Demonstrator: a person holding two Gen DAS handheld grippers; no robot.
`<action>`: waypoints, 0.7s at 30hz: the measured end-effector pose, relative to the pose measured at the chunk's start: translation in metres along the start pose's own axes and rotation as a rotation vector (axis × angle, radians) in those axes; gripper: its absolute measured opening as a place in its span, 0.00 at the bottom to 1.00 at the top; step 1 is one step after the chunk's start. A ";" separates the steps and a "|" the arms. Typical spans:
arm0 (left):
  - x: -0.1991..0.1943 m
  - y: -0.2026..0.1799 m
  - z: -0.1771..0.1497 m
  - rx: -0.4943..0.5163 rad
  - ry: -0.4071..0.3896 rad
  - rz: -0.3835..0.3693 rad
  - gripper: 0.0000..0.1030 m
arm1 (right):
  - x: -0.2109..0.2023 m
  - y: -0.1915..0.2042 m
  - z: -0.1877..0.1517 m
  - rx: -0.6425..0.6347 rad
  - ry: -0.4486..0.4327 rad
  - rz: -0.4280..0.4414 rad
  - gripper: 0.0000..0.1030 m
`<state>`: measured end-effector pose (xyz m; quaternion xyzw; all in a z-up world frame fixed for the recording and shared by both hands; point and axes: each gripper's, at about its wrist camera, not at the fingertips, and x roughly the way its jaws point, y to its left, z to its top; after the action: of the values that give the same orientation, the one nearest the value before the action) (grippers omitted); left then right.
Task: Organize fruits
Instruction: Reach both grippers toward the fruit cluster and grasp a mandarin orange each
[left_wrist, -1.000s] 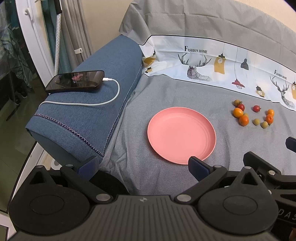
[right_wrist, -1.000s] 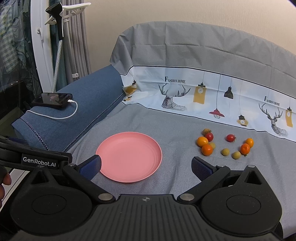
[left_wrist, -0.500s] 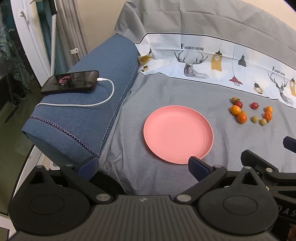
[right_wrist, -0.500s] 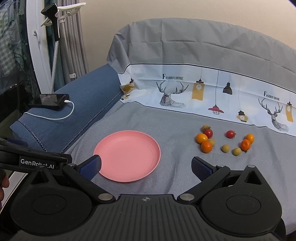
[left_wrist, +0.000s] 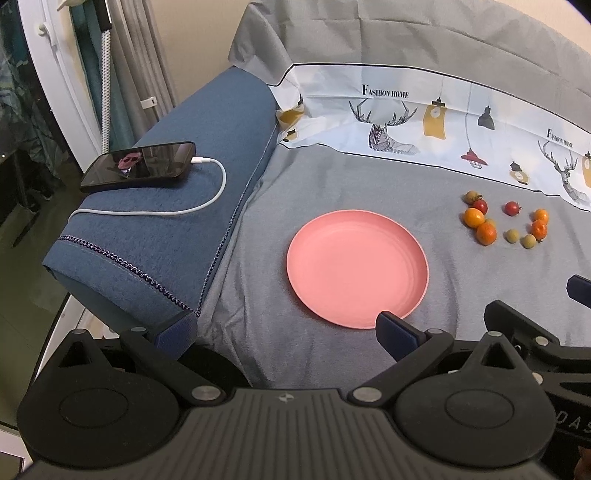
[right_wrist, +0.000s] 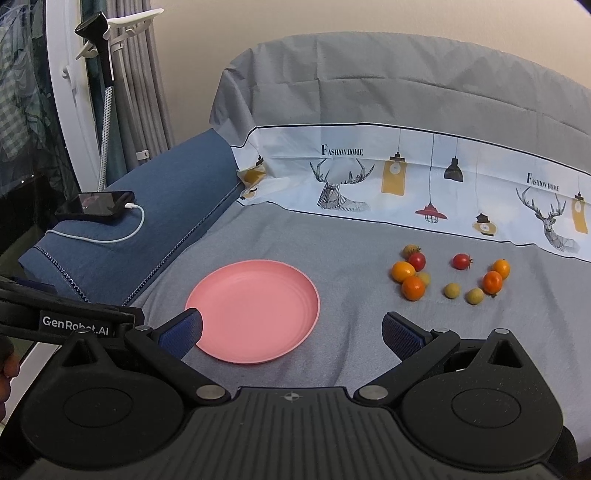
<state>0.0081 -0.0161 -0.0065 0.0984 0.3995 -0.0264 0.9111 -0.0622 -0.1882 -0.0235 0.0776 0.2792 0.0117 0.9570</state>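
A round, shallow, matte pink plastic plate (left_wrist: 357, 267) with faint concentric rings lies empty on a grey woven cover (left_wrist: 332, 184) spread over a sofa seat. To its right, well apart from the plate, sits a loose cluster of small fruits (right_wrist: 452, 277): smooth glossy orange ones, two red cherry tomatoes with green stems, and dull yellow-green ones, some touching, others just beside each other. The left gripper (left_wrist: 286, 328), of black moulded plastic with dark blue ribbed pads, hovers with its jaws wide apart and nothing between them, one fingertip (left_wrist: 393, 326) overlapping the plate's near rim in the left wrist view. The right gripper (right_wrist: 291, 328) hangs likewise wide and empty, its left pad (right_wrist: 183, 330) before the plate's near-left edge. A white printed band (right_wrist: 406, 184) with deer, lamps and the words "Fashion Home" runs along the base of the draped backrest. On the coarse blue fabric armrest (left_wrist: 177, 221) lies a black glossy phone (left_wrist: 138, 166), plugged into a white cable (left_wrist: 166, 212). The left wrist view shows the phone's reflective screen closely and part of the right gripper at its right edge; the right wrist view alone shows a black clip-on holder on a flexible stalk (right_wrist: 99, 74) beside grey curtains (right_wrist: 147, 92), and the left gripper's side lettered "GenRobot.AI".
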 end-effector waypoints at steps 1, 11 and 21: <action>0.001 -0.001 0.000 0.001 0.014 0.001 1.00 | 0.001 -0.001 0.000 0.002 -0.003 0.001 0.99; 0.018 -0.030 0.022 0.037 0.037 -0.006 1.00 | 0.015 -0.046 -0.003 0.137 0.053 -0.063 0.99; 0.056 -0.095 0.060 0.061 0.008 -0.132 1.00 | 0.047 -0.130 -0.011 0.222 0.042 -0.244 0.99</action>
<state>0.0778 -0.1191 -0.0225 0.0997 0.4077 -0.0982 0.9023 -0.0312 -0.3122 -0.0784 0.1483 0.3061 -0.1339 0.9308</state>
